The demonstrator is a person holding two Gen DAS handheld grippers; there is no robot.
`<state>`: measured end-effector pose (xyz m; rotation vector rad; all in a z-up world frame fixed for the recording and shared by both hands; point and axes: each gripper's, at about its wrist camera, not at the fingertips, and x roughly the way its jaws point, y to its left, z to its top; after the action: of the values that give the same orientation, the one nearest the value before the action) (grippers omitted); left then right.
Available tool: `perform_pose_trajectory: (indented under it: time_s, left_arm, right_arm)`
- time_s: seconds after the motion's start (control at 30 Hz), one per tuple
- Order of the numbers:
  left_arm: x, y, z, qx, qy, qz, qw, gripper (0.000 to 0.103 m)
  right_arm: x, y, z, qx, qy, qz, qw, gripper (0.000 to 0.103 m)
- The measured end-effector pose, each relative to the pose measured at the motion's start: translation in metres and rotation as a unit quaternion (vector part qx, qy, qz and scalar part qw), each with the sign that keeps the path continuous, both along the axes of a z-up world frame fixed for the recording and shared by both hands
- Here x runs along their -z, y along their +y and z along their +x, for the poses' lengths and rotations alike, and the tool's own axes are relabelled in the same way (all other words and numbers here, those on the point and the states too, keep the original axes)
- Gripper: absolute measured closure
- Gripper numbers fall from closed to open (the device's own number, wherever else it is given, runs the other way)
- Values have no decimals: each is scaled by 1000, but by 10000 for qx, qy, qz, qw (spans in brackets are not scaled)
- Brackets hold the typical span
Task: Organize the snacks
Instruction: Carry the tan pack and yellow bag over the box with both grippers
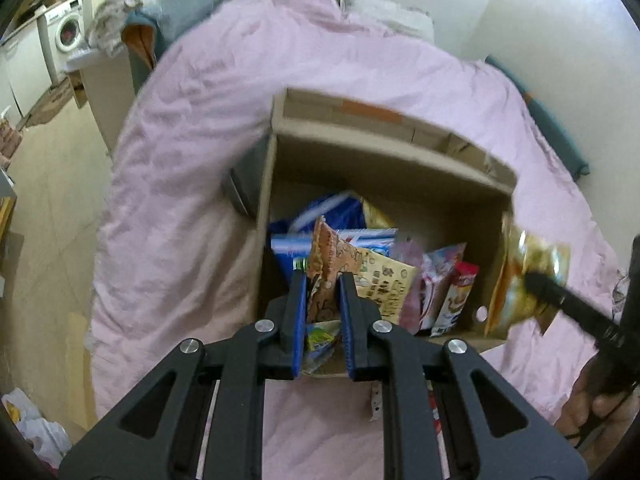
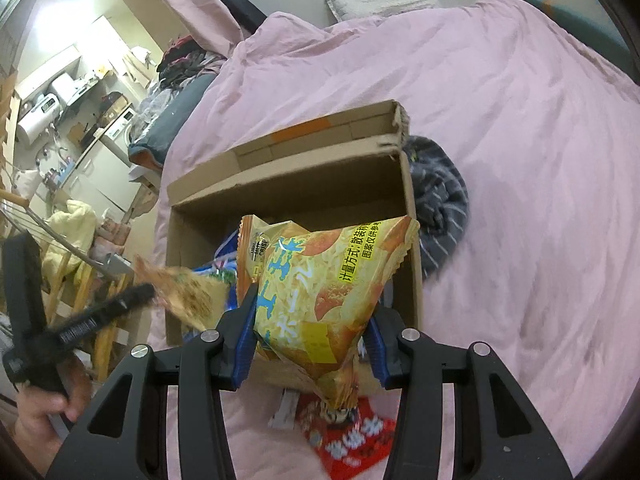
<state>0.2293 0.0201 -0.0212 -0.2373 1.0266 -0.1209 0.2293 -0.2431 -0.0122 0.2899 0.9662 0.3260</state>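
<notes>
Left tongs [image 1: 323, 280]: clamped on the corner of an orange packet [image 1: 360, 276], pads nearly together with only the thin foil edge between them. Held so, judged, for carrying to the box [image 1: 384, 160] in one pinch without crushing the contents. Packet fans out ahead of and to the right of the tips, hanging over the open box. Below and beyond the tips: blue, pink and red-and-white packets stacked inside. Box set open-topped on the pink quilt [image 1: 192, 128], flaps out, presumably for loading from above.

Right tongs [image 2: 310, 322]: clamped on a puffed yellow chip bag [image 2: 320, 280], jaws part way apart because of the bag's bulk, pads pressing both sides. Bag fills the gap and rises ahead of the tips, over the box's near right corner. A red packet [image 2: 352, 436] lies on the quilt beneath and behind the tips, not yet boxed. A striped dark garment [image 2: 436, 200] sits ahead and right, touching the box wall.
</notes>
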Motion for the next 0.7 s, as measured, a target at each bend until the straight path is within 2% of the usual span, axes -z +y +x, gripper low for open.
perform_pose_trajectory:
  time_s: [0.17,0.33,0.5,0.7]
  left_arm:
    - [25,-19,7,232,250,82,9994,90]
    - [26,-22,10,314,161,-92,9993,90]
    - [31,-29,11,405,299,-184,9986,90]
    - [24,-40,8,580,183,-53,9981,90]
  right_arm:
    - [10,9,14,-57,-2,-126,9999,55]
    - [19,14,21,-93,38,-137,9999,55]
    - [27,16,30,-84,78,-66,9999,55]
    - [31,19,35,-88,133,37,9999,54]
